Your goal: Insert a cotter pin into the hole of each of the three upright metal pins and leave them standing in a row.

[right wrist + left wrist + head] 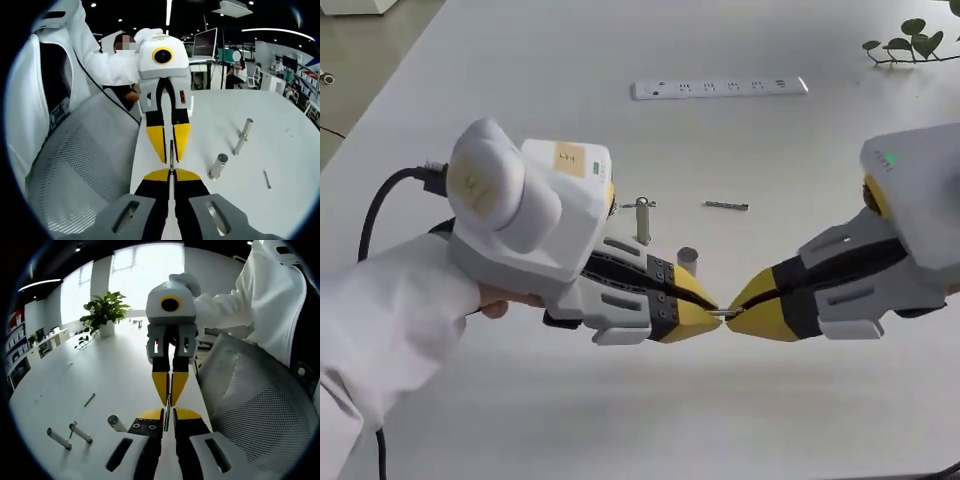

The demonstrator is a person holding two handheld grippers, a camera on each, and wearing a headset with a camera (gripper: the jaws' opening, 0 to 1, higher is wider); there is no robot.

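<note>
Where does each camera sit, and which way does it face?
Head view: on headset, looking down at bench; left tool, right tool, white sleeve show.
Left gripper view: on left tool, facing right tool; own jaws below.
Right gripper view: on right tool, facing left tool; own jaws below.
Shared: cotter pin held between both tips.

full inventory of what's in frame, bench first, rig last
metal pins: 3, grey, standing on table
held cotter pin: 1, silver, between both gripper tips
loose cotter pin: 1, silver, beyond the pins
fitted cotter pin: 1, silver, through one metal pin
power strip: 1, white, table's far side
plant: 1, green, on table
mesh chair: 1, grey, beside table
left gripper, right gripper: 2, yellow-tipped, shut on held cotter pin
sleeve: 1, white, at left gripper
</note>
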